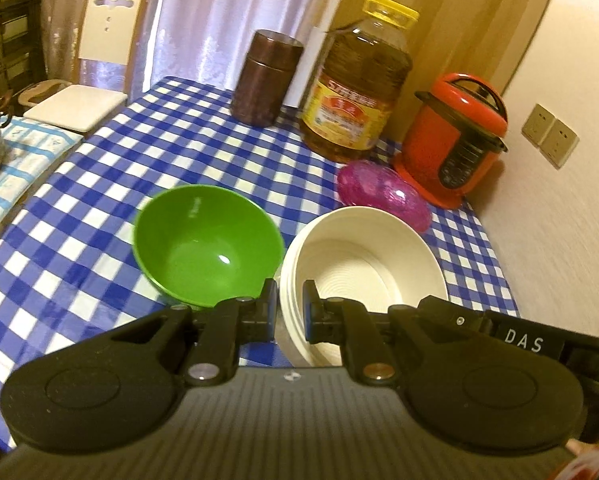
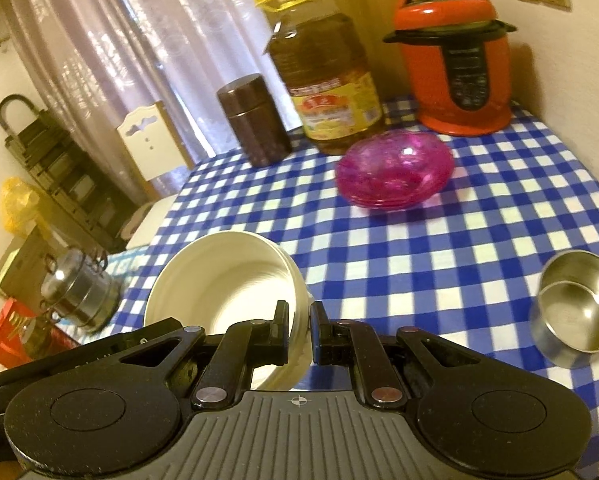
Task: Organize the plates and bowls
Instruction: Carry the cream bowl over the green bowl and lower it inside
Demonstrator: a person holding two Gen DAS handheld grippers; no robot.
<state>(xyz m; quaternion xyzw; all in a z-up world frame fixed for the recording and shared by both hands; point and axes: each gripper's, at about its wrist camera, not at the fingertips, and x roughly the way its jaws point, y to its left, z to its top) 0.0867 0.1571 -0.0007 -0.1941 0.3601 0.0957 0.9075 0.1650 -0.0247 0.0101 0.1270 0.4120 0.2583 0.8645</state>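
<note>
We have both claws on the cream bowl stack [image 1: 363, 264], one at each side of its near rim. Our left claw [image 1: 290, 308] is clamped on the rim's left edge, one finger outside the wall and one inside, and our right claw [image 2: 299, 328] is clamped on the opposite edge the same way. A two-sided hold seems sensible here: the stack looks like several nested bowls, and a single pinch on one rim would likely tip it or lift only the top bowl. It appears raised and tilted rather than resting flat on the surface [image 1: 99, 168], though we cannot be sure from these views. The green bowl [image 1: 207, 244] sits just beside the stack on the left, open side up, and probably belongs with the bowls. The pink translucent dishes [image 2: 395, 168], also stacked, lie farther back near the red cooker [image 2: 455, 60], and a steel cup [image 2: 575, 312] stands well apart to the right. The back row, with a brown canister [image 1: 265, 78] and an oil bottle [image 1: 357, 88], looks parked against the wall to keep the middle free for sorting. As for writing, the left claw's body carries a small tag reading "DAS"; the bottle's yellow and red label has characters too blurred to read, as are the cooker's panel markings.
</note>
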